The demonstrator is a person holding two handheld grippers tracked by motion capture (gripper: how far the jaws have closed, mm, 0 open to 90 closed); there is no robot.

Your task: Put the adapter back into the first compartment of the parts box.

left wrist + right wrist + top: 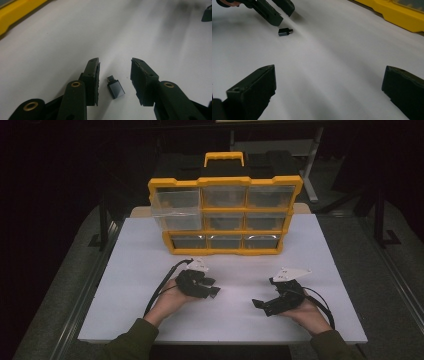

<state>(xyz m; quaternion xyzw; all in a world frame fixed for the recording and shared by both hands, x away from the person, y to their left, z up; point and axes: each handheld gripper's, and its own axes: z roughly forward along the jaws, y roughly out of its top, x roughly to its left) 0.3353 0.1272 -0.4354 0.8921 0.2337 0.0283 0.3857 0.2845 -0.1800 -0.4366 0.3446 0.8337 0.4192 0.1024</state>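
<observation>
Dim room, brightly lit white table point(150, 240).
Surroundings fall to black in the high view; glare whitens the clear drawers point(180, 207); both gripper views blur with distance, soft shadows beneath near jaws.

A drawer organizer point(225, 215) stands on the table point(140, 265) toward twelve o'clock. The left gripper point(212, 287) sits at seven o'clock, the right gripper point(260, 305) at five. A small adapter point(115, 87) lies between the left gripper's jaws, untouched.
</observation>
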